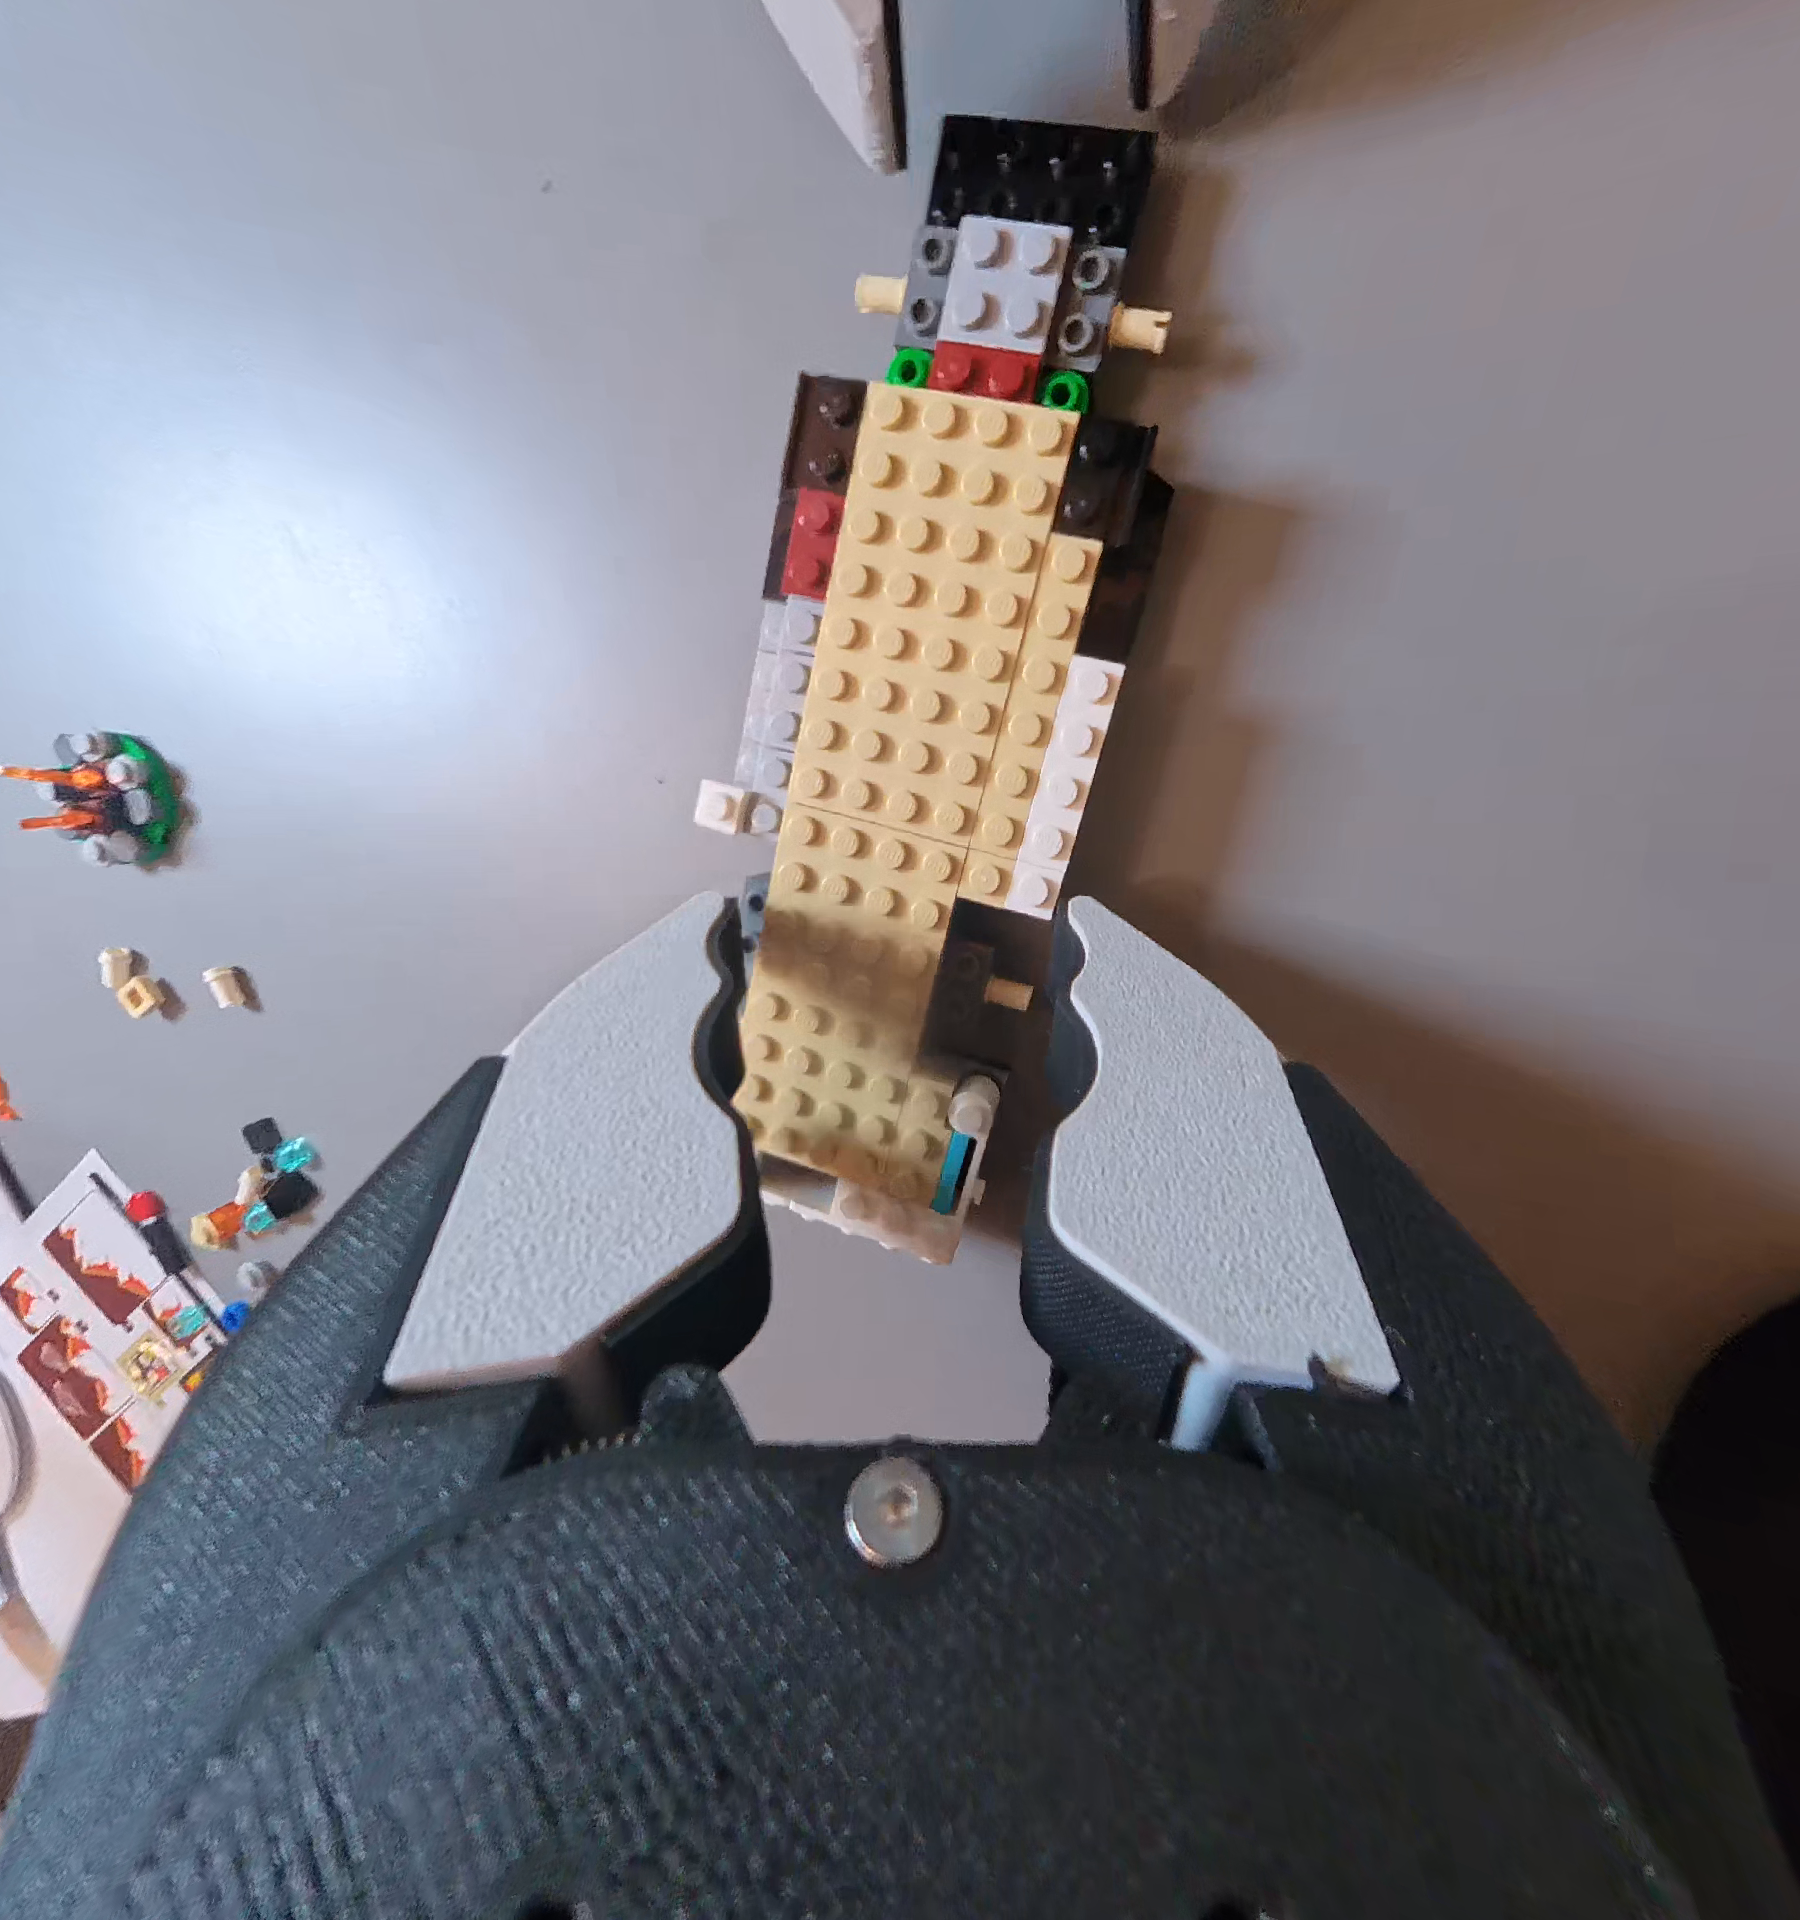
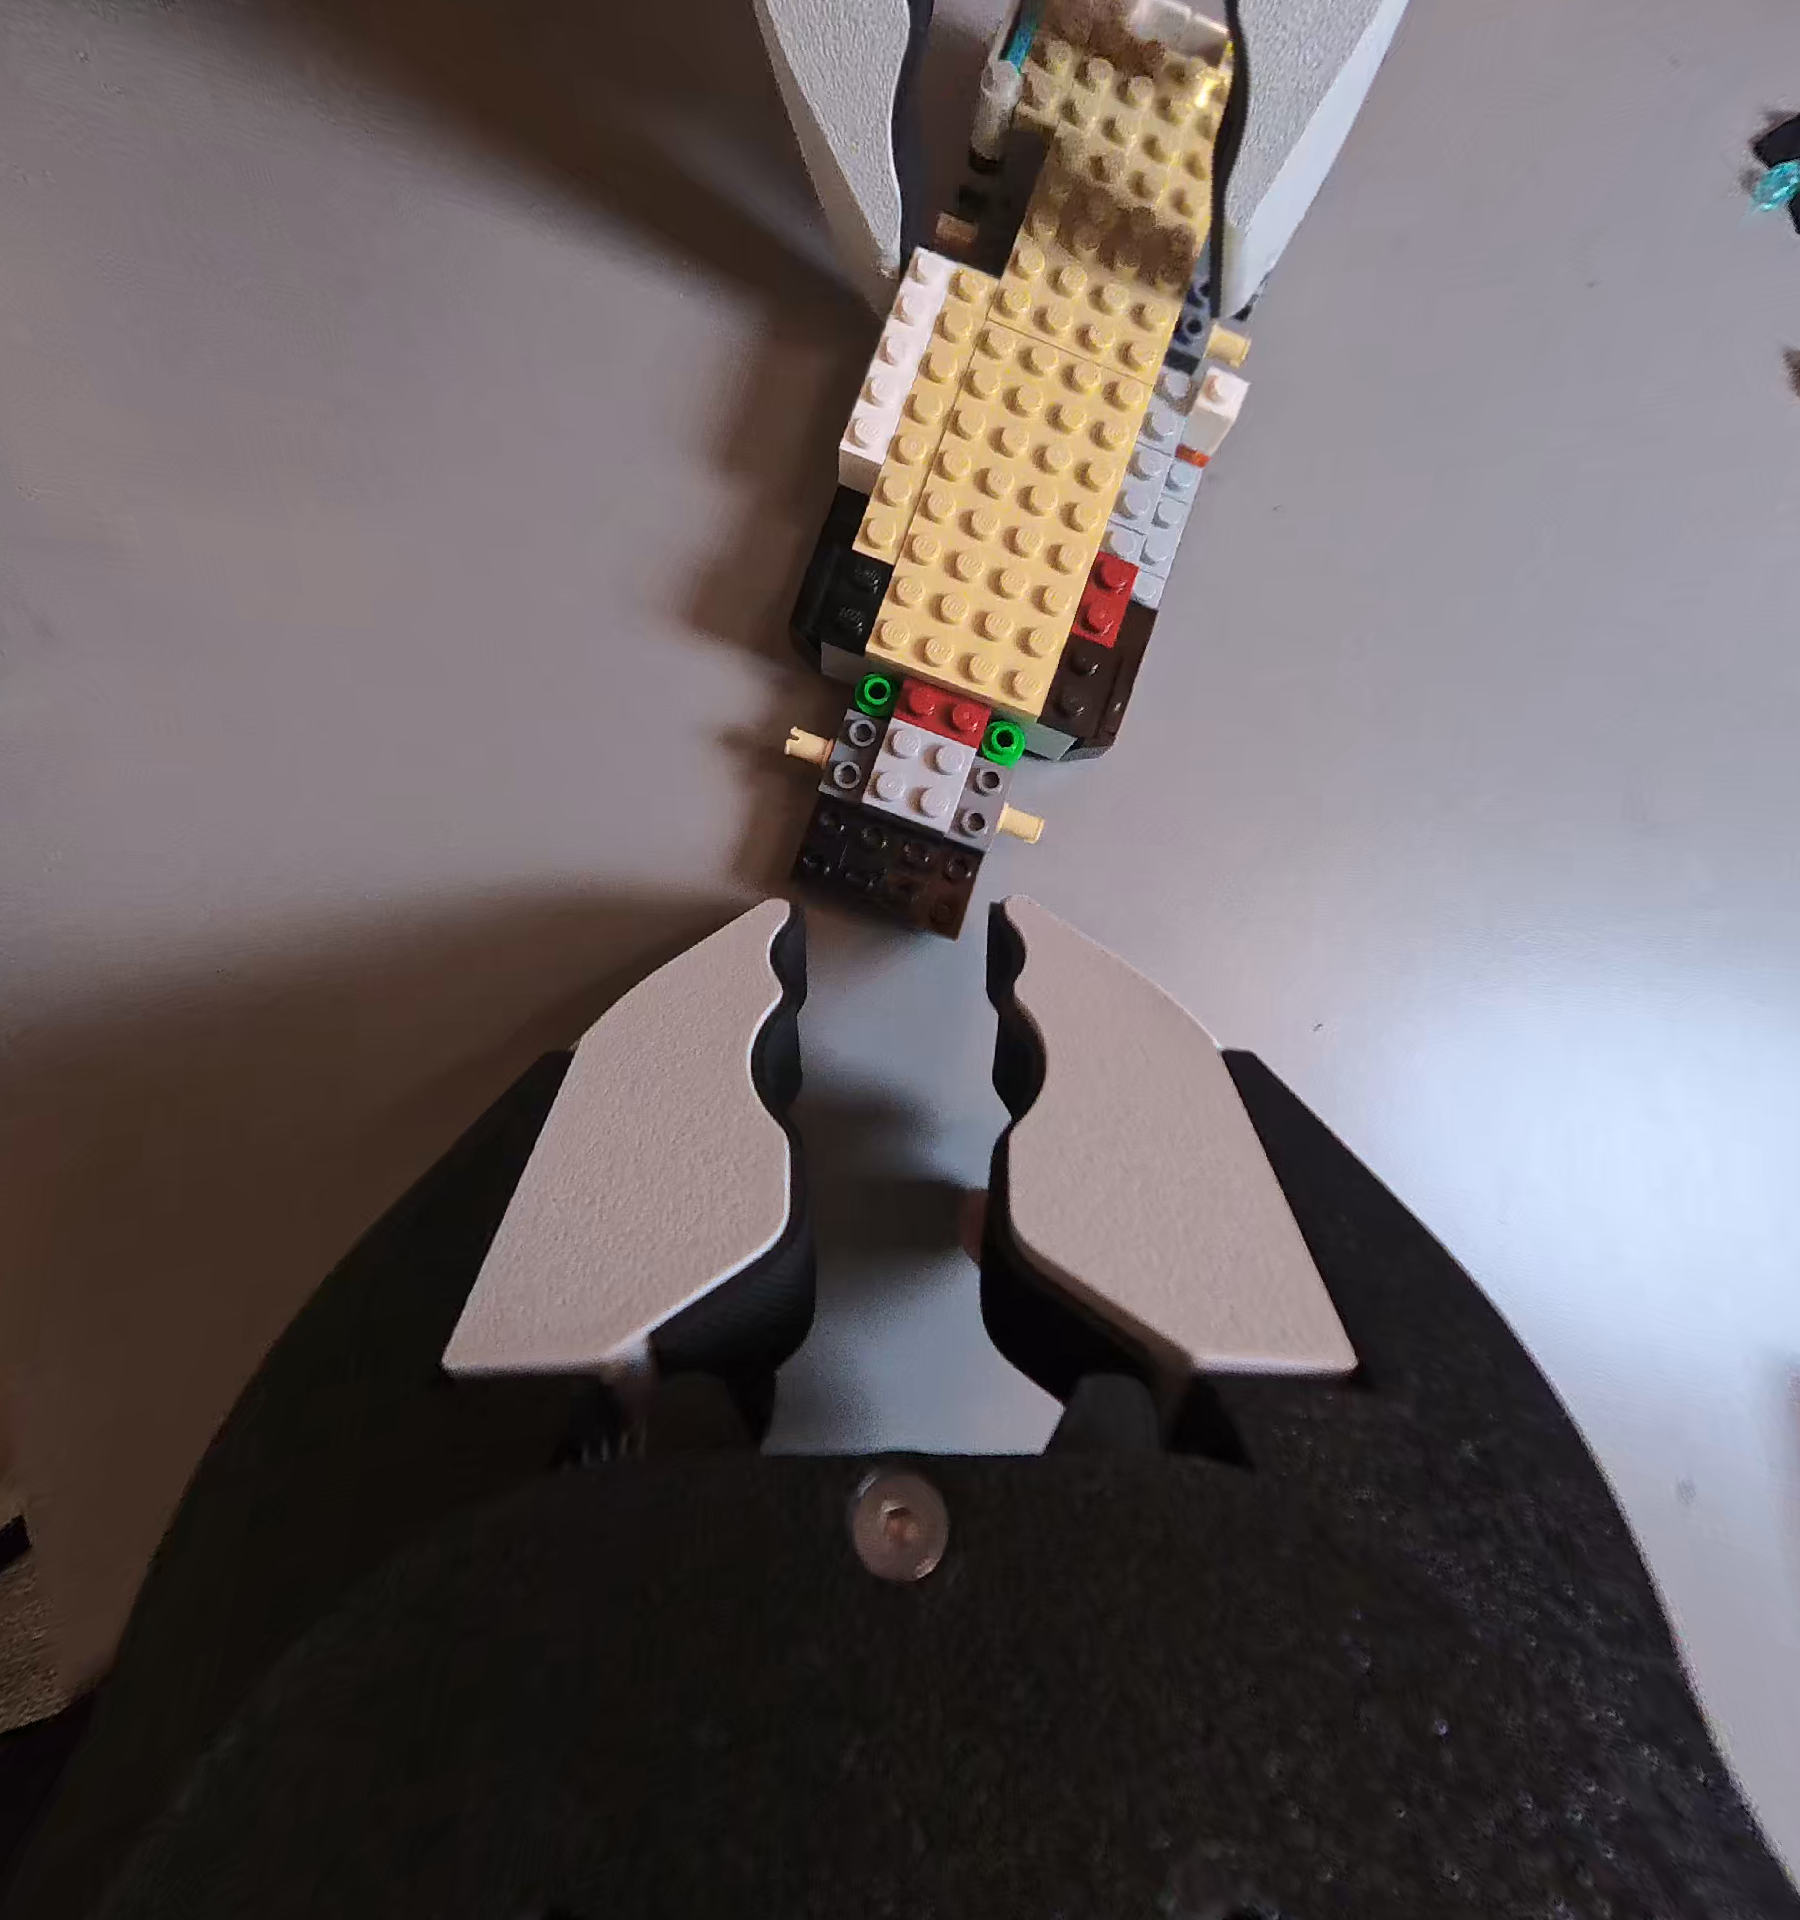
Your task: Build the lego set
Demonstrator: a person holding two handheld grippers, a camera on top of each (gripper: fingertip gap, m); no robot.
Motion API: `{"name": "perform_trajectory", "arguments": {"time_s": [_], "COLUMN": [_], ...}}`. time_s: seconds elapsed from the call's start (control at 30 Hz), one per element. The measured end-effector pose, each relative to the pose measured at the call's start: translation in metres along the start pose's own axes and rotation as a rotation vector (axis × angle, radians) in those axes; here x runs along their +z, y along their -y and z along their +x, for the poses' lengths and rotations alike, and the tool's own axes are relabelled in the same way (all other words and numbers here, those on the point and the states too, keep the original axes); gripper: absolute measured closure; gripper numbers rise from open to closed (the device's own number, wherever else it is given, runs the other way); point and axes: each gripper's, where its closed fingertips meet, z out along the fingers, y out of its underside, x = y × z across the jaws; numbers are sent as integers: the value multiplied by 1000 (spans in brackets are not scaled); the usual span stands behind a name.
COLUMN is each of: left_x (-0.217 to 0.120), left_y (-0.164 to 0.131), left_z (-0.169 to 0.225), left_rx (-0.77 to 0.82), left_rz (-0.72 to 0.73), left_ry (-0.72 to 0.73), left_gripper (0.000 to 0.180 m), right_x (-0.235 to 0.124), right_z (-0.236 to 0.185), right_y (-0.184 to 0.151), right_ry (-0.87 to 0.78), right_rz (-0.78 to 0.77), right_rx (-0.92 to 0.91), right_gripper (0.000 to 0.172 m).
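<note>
A long brick build (image 1: 927, 644) with a tan studded top lies on the grey table (image 1: 356, 468). It has a black end, grey and red bricks, two green studs and tan side pins. My left gripper (image 1: 896, 914) straddles its near end. The left pad (image 1: 719, 997) lies against the build's edge. The right pad (image 1: 1067, 997) stands a little off the tan pin, so the jaws are open. In the right wrist view my right gripper (image 2: 896, 920) is open and empty, just short of the build's black end (image 2: 885, 868). The left gripper's fingers (image 2: 844, 135) show at the top.
Left of the build are a small green, grey and orange brick cluster (image 1: 96, 795), three tan pieces (image 1: 174, 982), a heap of small mixed parts (image 1: 262, 1184) and a printed sheet (image 1: 96, 1320). The right gripper's fingers (image 1: 854, 83) show at the top of the left wrist view. Across from one pair of fingers to the other is roughly 12 cm.
</note>
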Motion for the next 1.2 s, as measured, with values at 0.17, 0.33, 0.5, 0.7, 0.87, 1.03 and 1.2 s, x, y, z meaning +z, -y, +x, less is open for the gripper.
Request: {"name": "perform_trajectory", "arguments": {"time_s": [0.17,0.33,0.5,0.7,0.87,1.03,1.2], "left_x": [-26,-42,-22,-6,-2,-16,-26], "left_y": [-9,-26,-15,3,9,5,-6], "left_z": [-25,-5,31,30,10,-19,-10], "left_rx": [-136,-407,-488,-474,-470,-564,-637], "left_rz": [117,219,245,247,256,339,377], "left_ry": [240,274,155,133,176,313,310], "left_gripper": [132,142,146,144,146,145,146], "right_x": [-7,-19,-2,8,11,2,-3], "right_z": [-29,-12,-2,-14,-36,-57,-1], "right_y": [5,8,9,17,25,43,33], "right_ry": [104,52,66,174,216,252,85], "right_rz": [59,168,98,36,70,202,174], "right_rx": [-47,-22,-69,-141,-172,-189,-172], "right_gripper": [145,147,146,144,148,147,146]}}
